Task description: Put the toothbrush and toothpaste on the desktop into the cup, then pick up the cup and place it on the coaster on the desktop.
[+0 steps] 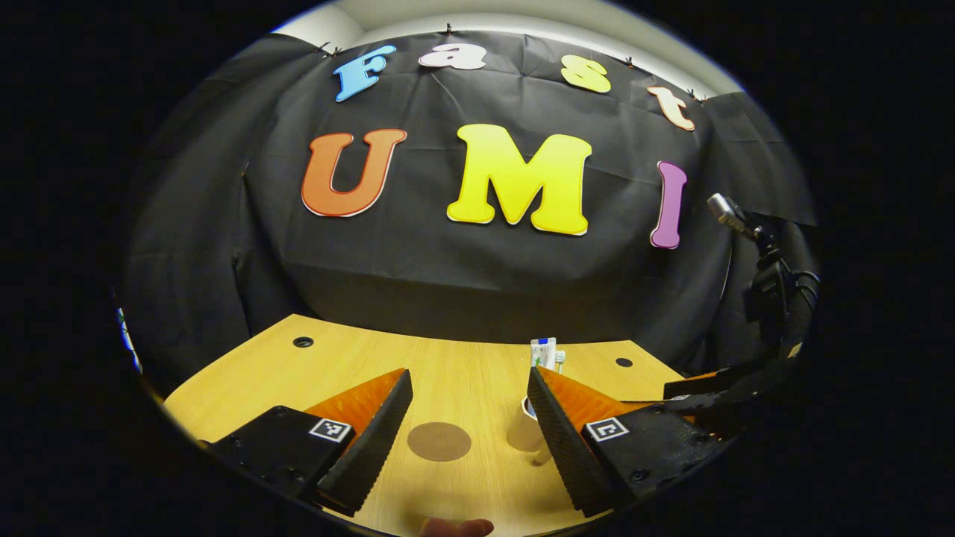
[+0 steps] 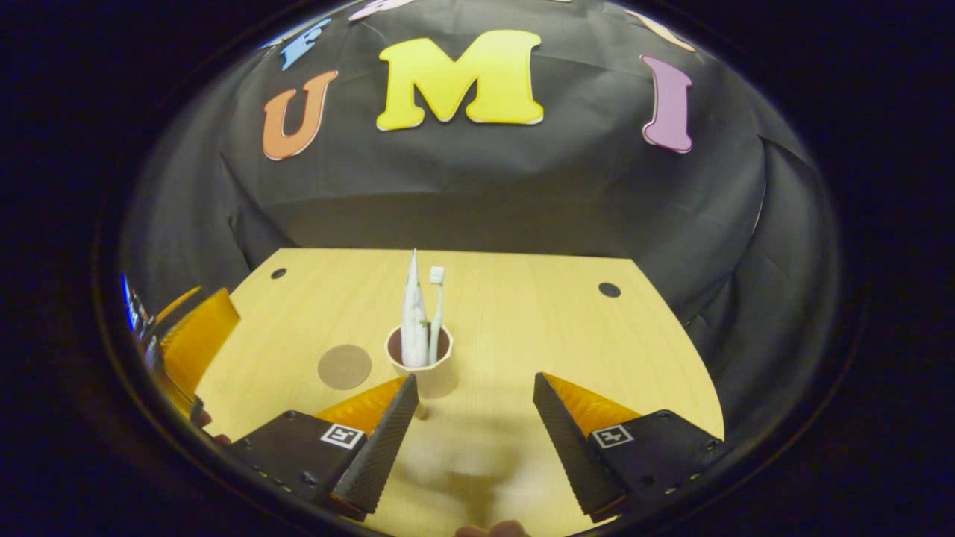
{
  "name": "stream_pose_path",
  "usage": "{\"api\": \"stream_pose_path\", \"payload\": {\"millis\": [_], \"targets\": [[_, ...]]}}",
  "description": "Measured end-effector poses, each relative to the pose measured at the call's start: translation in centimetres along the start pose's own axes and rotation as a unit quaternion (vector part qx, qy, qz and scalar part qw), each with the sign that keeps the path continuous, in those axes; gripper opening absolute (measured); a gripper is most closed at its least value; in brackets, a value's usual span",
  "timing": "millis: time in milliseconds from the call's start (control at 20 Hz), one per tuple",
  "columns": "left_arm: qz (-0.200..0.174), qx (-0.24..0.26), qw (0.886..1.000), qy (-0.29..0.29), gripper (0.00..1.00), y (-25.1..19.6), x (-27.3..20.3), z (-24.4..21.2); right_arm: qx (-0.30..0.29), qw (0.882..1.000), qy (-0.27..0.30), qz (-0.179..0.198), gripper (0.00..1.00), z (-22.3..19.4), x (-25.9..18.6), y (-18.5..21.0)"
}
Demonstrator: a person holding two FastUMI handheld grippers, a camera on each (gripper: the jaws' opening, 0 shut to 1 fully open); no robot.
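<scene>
A beige paper cup point(image 2: 427, 373) stands upright on the wooden desktop point(image 2: 522, 328). A white toothpaste tube point(image 2: 412, 313) and a white toothbrush point(image 2: 436, 302) stand in it, head up. The round brown coaster point(image 2: 344, 366) lies flat just left of the cup, apart from it. My right gripper point(image 2: 475, 380) is open; the cup sits just beyond its left fingertip, not between the fingers. In the left gripper view my left gripper point(image 1: 468, 377) is open above the coaster point(image 1: 439, 441). Its right finger hides part of the cup point(image 1: 522, 434), and the toothpaste point(image 1: 543, 352) sticks up behind it.
Two dark cable holes point(image 2: 278, 273) point(image 2: 609, 289) mark the desktop's far corners. The black cloth wall closes off the back. The right gripper's black body and mount point(image 1: 768, 298) rise at the right of the left gripper view. A fingertip of a hand point(image 1: 455, 528) shows at the bottom edge.
</scene>
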State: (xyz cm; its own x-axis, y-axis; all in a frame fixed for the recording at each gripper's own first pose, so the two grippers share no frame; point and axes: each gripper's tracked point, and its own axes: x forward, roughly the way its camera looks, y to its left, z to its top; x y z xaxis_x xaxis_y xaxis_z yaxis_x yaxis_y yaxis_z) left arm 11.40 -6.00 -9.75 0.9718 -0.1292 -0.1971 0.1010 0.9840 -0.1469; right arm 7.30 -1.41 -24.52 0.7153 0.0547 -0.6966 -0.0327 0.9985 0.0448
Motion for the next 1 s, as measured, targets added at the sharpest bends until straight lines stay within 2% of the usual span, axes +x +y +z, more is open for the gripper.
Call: {"api": "stream_pose_path", "payload": {"millis": [300,450,650,950,1000], "targets": [[0.039,0.009,0.999,-0.006,0.98,4.9,-0.8,3.0,0.031,0.994,0.103,0.02,0.95,-1.1,2.9,3.8],[0.052,-0.004,0.999,-0.01,0.98,6.6,-1.0,4.6,0.048,0.985,0.165,0.024,0.94,-1.9,4.7,5.1],[0.068,-0.008,0.998,-0.015,0.98,8.4,-1.0,5.6,0.073,0.97,0.23,0.01,0.94,-3.3,7.2,5.6],[0.076,-0.01,0.997,0.008,0.98,10.3,-0.6,4.5,0.061,0.959,0.276,-0.005,0.94,-4.8,9.2,5.8],[0.076,-0.01,0.997,0.01,0.98,10.6,-0.8,4.6,0.056,0.957,0.284,-0.01,0.91,-5.1,9.6,5.7]]}}
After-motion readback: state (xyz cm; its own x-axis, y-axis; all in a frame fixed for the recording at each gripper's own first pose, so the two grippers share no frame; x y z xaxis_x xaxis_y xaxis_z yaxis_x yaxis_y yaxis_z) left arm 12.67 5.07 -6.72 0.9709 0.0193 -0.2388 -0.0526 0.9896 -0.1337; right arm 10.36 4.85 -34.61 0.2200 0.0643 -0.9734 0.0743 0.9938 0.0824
